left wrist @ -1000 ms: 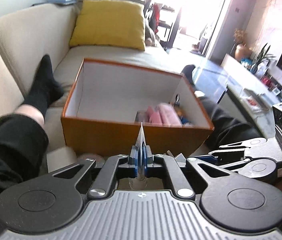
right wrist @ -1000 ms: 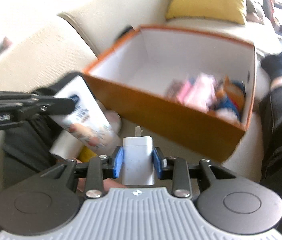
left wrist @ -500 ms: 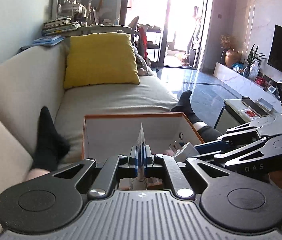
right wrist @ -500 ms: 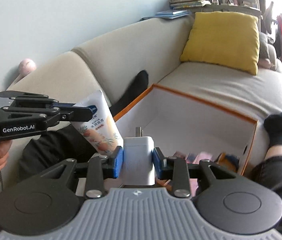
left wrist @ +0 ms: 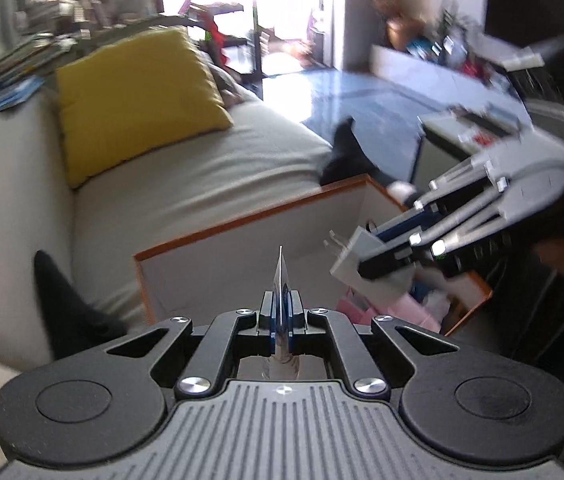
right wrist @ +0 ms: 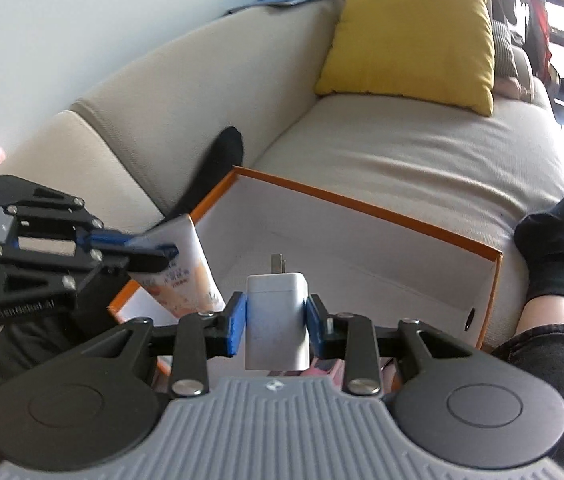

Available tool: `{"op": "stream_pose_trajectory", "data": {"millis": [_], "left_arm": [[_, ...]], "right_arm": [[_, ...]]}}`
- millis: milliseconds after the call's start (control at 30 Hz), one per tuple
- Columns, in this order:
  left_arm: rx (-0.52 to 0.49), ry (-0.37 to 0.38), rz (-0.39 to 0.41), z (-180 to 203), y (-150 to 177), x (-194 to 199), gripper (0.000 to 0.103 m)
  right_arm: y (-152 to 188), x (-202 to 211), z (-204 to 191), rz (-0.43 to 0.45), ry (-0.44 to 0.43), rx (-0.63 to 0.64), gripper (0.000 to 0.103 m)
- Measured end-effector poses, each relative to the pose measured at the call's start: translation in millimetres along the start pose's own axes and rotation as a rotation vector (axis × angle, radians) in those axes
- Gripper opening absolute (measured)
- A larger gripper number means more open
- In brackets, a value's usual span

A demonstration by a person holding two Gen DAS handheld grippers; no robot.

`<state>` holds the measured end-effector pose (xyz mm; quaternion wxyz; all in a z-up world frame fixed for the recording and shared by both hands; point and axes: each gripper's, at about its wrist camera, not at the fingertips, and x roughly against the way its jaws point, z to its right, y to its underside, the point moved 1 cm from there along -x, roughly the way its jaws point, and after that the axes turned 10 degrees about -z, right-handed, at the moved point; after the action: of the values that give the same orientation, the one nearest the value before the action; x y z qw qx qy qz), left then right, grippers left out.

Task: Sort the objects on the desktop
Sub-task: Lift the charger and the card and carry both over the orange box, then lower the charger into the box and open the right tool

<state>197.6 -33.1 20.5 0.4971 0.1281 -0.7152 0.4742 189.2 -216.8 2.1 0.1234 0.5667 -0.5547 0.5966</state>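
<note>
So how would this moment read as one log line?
left hand-held gripper: shut on tube | right hand-held gripper: shut on charger | both over box

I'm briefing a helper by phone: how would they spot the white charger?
Find the beige sofa with the orange-edged box on it. Above the box, the right gripper clamps the charger: a white block with metal prongs, unlike the printed tube beside it.

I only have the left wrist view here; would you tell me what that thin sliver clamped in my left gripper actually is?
Observer: It is a cream tube, seen side-on from the right wrist, held by its flat crimped end in the left gripper.
Operator: Thank you. Where does it hang?
Observer: Over the near left corner of the orange box.
Operator: And the right gripper's load?
Observer: The right gripper is shut on a white charger, prongs forward.
</note>
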Motion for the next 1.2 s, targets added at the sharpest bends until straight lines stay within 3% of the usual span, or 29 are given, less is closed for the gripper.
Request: {"op": "stream_pose_trajectory", "data": {"millis": [267, 467, 733, 933, 1200], "left_arm": [[-0.161, 0.129, -0.089, -3.2, 7.5, -49.6, 0.005], [-0.293, 0.248, -0.069, 3.1, 21.0, -55.7, 0.005], [-0.392, 0.392, -0.089, 6.5, 27.6, -64.7, 0.006], [-0.435, 0.421, -0.099, 8.4, 33.7, -67.1, 0.006], [-0.437, 0.406, -0.079, 5.7, 39.1, -59.8, 0.006]], "right_arm": [[-13.0, -35.5, 23.9, -0.053, -0.017, -0.034, 0.035], [-21.5, -53.5, 31.5, -0.098, -0.057, -0.058, 0.035], [-35.8, -82.1, 16.6, -0.182, -0.07, -0.03, 0.035], [-33.4, -111.3, 5.6, -0.326, -0.084, -0.086, 0.035], [-29.8, -136.7, -11.6, -0.485, -0.012, -0.069, 0.034]]}}
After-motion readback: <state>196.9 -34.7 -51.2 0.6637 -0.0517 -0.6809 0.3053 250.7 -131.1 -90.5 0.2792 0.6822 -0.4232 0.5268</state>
